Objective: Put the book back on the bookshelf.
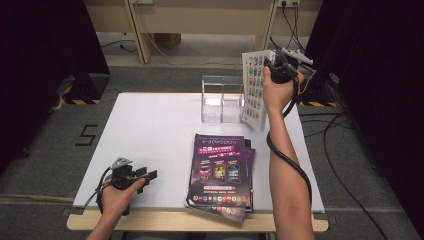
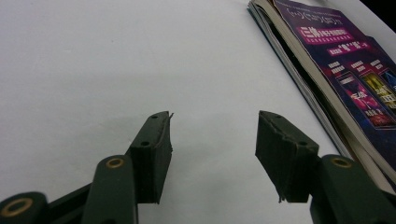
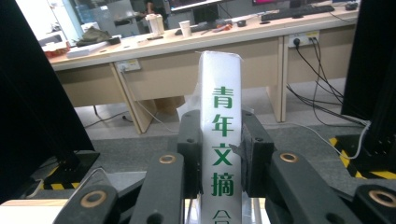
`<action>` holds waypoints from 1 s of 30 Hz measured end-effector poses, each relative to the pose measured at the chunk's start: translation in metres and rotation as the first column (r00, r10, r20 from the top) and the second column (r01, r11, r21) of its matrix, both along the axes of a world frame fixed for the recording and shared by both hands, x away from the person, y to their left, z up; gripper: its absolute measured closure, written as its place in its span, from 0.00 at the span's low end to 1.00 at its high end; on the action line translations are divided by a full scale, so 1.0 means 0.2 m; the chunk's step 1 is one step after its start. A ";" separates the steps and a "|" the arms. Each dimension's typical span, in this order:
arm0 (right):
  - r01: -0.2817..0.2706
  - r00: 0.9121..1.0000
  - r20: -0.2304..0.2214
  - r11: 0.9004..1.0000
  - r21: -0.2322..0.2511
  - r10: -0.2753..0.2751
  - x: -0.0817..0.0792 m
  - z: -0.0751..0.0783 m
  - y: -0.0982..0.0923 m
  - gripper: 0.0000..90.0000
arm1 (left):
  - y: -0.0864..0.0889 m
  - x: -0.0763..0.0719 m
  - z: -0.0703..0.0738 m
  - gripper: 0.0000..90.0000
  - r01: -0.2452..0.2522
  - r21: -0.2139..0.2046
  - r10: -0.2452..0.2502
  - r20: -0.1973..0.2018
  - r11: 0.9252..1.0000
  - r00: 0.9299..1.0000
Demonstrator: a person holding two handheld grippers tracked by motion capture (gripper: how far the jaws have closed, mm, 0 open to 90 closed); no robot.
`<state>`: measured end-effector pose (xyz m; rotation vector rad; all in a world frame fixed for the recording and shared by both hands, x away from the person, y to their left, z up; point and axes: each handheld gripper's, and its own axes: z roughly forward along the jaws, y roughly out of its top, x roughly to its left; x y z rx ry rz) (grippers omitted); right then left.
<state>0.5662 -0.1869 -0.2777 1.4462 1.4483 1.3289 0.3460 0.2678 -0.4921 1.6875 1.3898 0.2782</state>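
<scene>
Right gripper (image 1: 276,67): gripping a magazine (image 1: 254,90) by its spine, jaws pressing on both sides of it, holding it upright in the air above the far right part of the table (image 1: 150,130).
Held magazine: hanging just beside the clear holder (image 1: 222,100), to its right in the high view, its lower corner reaching down near the tabletop; in the right gripper view (image 3: 220,154) its white spine with green characters is standing up between the pads.
Clear holder: sitting at the far edge of the table, two compartments side by side.
Left gripper (image 1: 145,175): resting low over the near left of the table, jaws standing wide apart with only bare tabletop between them (image 2: 212,140).
Magazine stack (image 1: 220,172): lying flat at the near edge, purple cover facing up, just to the right of the left gripper.
</scene>
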 end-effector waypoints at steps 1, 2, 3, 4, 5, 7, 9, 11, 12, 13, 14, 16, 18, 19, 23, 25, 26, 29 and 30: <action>-0.001 1.000 0.004 1.000 -0.009 0.001 0.00 0.00 0.00 0.82 | 0.00 0.00 0.00 0.50 0.002 0.001 -0.002 -0.002 1.000 1.000; -0.002 1.000 0.007 1.000 -0.009 0.002 -0.01 0.00 0.01 0.82 | 0.00 0.00 0.00 0.50 0.002 0.002 -0.002 -0.002 1.000 1.000; -0.011 1.000 0.012 1.000 -0.024 0.012 -0.01 0.00 0.00 0.82 | 0.00 0.00 0.00 0.50 0.003 0.003 -0.003 -0.003 1.000 1.000; -0.018 1.000 0.013 0.999 -0.027 0.019 -0.01 -0.01 0.00 0.82 | -0.01 0.00 0.00 0.50 0.006 0.003 -0.006 -0.003 1.000 1.000; -0.025 0.999 0.018 0.999 -0.036 0.026 -0.02 -0.01 0.00 0.82 | -0.01 0.00 0.00 0.50 0.007 0.002 -0.007 -0.003 1.000 1.000; -0.039 0.999 0.023 0.998 -0.055 0.041 -0.04 -0.01 0.00 0.82 | -0.01 -0.01 0.00 0.50 0.006 0.003 -0.006 -0.003 1.000 1.000; -0.048 0.998 0.029 0.996 -0.078 0.050 -0.07 -0.02 0.00 0.82 | -0.01 -0.01 0.00 0.50 0.003 0.004 -0.003 -0.004 1.000 1.000; -0.069 0.997 0.031 0.992 -0.102 0.073 -0.10 -0.03 -0.01 0.82 | -0.01 -0.01 0.00 0.50 0.004 0.007 -0.004 -0.003 1.000 1.000; -0.076 0.996 0.030 0.991 -0.111 0.080 -0.11 -0.04 -0.02 0.82 | -0.01 -0.01 0.00 0.50 0.005 0.004 -0.005 -0.001 1.000 1.000; -0.086 0.996 0.025 0.989 -0.124 0.090 -0.12 -0.05 -0.02 0.82 | -0.01 -0.01 0.00 0.50 0.006 0.003 -0.006 -0.001 1.000 1.000; -0.088 0.995 0.035 0.987 -0.134 0.094 -0.15 -0.06 -0.03 0.81 | -0.01 -0.01 0.00 0.50 0.005 0.002 -0.005 -0.001 1.000 1.000; -0.091 0.995 0.035 0.987 -0.129 0.097 -0.19 -0.07 -0.05 0.81 | -0.01 -0.01 0.00 0.50 0.005 0.000 -0.005 0.000 1.000 1.000; -0.103 0.993 0.041 0.986 -0.131 0.110 -0.22 -0.07 -0.08 0.81 | -0.01 -0.01 0.00 0.50 0.005 0.003 -0.005 -0.003 1.000 1.000; -0.108 0.993 0.039 0.986 -0.129 0.114 -0.24 -0.08 -0.08 0.81 | -0.02 -0.01 0.00 0.50 0.009 0.004 -0.009 -0.003 1.000 1.000; -0.123 0.991 0.036 0.983 -0.139 0.129 -0.31 -0.10 -0.11 0.81 | -0.02 -0.02 0.00 0.50 0.013 0.005 -0.013 -0.003 1.000 1.000; -0.125 0.991 0.035 0.982 -0.139 0.131 -0.35 -0.11 -0.13 0.81 | -0.02 -0.02 0.00 0.50 0.012 0.001 -0.012 -0.001 1.000 1.000; -0.127 0.991 0.034 0.982 -0.141 0.133 -0.37 -0.12 -0.14 0.81 | -0.02 -0.02 0.00 0.50 0.011 0.003 -0.011 -0.001 1.000 1.000; -0.117 0.992 0.029 0.982 -0.145 0.122 -0.42 -0.13 -0.16 0.81 | -0.02 -0.02 0.01 0.50 0.012 0.005 -0.012 0.002 1.000 1.000; -0.116 0.992 0.026 0.983 -0.142 0.121 -0.44 -0.14 -0.16 0.81 | -0.02 -0.02 0.01 0.50 0.012 0.005 -0.012 0.002 1.000 1.000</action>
